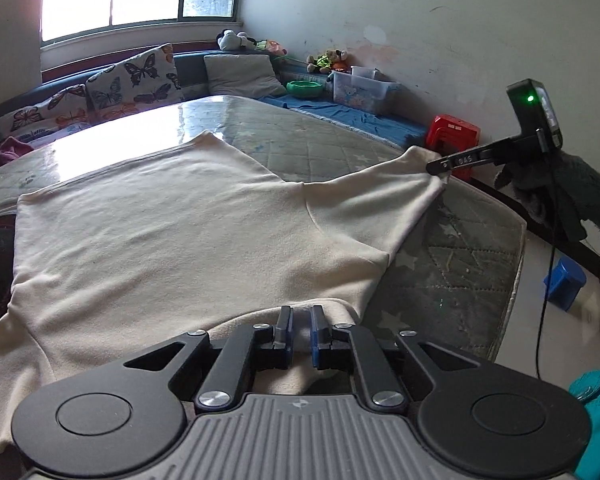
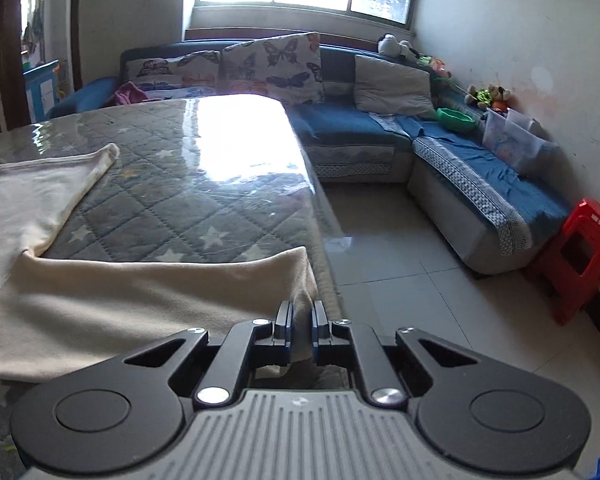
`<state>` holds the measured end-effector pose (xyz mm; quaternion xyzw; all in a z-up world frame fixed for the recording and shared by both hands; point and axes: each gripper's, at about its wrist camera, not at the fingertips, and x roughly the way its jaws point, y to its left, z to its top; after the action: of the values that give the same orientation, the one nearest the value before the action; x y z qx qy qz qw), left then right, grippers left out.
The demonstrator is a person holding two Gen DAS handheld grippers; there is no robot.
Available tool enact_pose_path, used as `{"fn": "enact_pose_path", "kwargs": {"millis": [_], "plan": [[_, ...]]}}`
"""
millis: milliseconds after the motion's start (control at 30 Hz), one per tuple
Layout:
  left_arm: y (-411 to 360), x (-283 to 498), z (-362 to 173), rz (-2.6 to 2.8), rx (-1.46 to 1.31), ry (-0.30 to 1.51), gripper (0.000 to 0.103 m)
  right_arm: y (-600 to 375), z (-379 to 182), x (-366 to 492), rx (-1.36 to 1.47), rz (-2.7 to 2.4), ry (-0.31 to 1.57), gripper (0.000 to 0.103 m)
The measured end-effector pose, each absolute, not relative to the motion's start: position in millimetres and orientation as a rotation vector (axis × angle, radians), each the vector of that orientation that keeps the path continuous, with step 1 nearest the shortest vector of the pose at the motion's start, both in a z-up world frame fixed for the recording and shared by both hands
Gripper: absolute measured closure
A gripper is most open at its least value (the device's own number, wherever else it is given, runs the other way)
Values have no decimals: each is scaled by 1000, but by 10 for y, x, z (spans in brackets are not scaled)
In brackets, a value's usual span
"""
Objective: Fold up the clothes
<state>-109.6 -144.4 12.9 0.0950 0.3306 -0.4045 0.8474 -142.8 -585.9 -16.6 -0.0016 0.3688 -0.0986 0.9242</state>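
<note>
A cream long-sleeved shirt lies spread flat on the quilted table top. My left gripper is shut on the shirt's near edge, with cloth bunched between the fingers. My right gripper shows at the right of the left wrist view, shut on the end of the sleeve, which is stretched out to the right. In the right wrist view the right gripper pinches the sleeve end at the table's right edge, and the shirt runs off to the left.
The table top has a glossy plastic cover. A blue sofa with butterfly cushions wraps the back and right. A red stool stands by the wall, with tiled floor between. A blue box sits on the floor.
</note>
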Motion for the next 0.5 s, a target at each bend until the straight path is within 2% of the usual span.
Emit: {"fn": "enact_pose_path", "kwargs": {"millis": [167, 333, 500], "plan": [[-1385, -1047, 262, -877, 198, 690, 93, -5849, -78, -1433, -14, -214, 722, 85], [-1388, -1001, 432, -904, 191, 639, 88, -5678, 53, -1369, -22, -143, 683, 85], [-1465, -884, 284, -872, 189, 681, 88, -5447, 24, -1145, -9, -29, 691, 85]]}}
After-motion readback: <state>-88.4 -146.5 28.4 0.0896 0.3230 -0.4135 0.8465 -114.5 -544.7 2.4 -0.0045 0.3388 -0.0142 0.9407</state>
